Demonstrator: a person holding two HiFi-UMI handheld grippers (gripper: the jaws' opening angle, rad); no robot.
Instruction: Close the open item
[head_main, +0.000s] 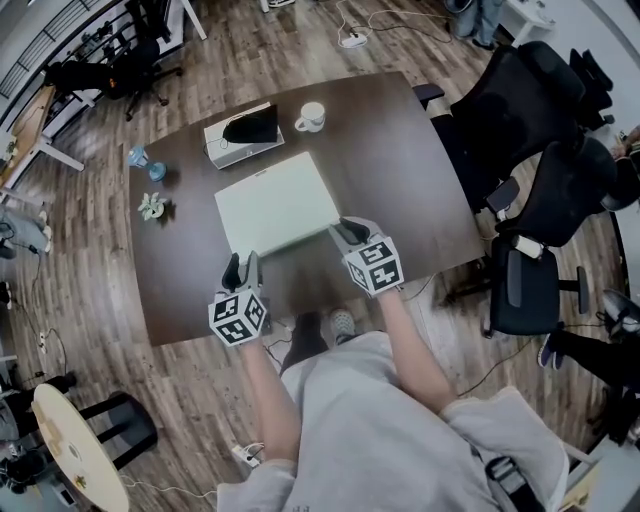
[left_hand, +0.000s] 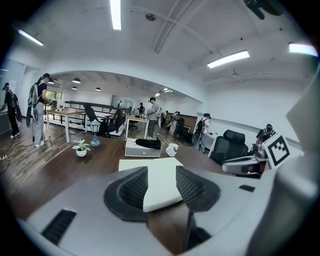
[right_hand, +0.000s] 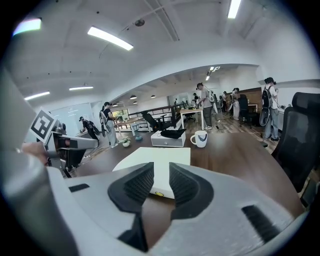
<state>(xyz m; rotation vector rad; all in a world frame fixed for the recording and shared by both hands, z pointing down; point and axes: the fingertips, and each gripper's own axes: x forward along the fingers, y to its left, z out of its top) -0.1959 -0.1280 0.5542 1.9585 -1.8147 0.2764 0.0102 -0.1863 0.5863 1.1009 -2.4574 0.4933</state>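
Observation:
A pale green laptop (head_main: 277, 203) lies flat on the dark table (head_main: 410, 150), its lid down. My left gripper (head_main: 243, 264) hovers just off its near left corner, and my right gripper (head_main: 350, 231) is at its near right corner. In the left gripper view the jaws (left_hand: 161, 186) stand apart, and the laptop (left_hand: 150, 164) shows through the gap beyond them. In the right gripper view the gap between the jaws (right_hand: 161, 183) is narrower, with the laptop's front edge (right_hand: 159, 159) beyond it. Nothing sits between either pair of pads.
Behind the laptop stand a white box with a black item on it (head_main: 243, 133) and a white mug (head_main: 311, 117). A small potted plant (head_main: 152, 207) and a blue ornament (head_main: 146, 163) are at the table's left. Black office chairs (head_main: 540, 190) crowd the right side.

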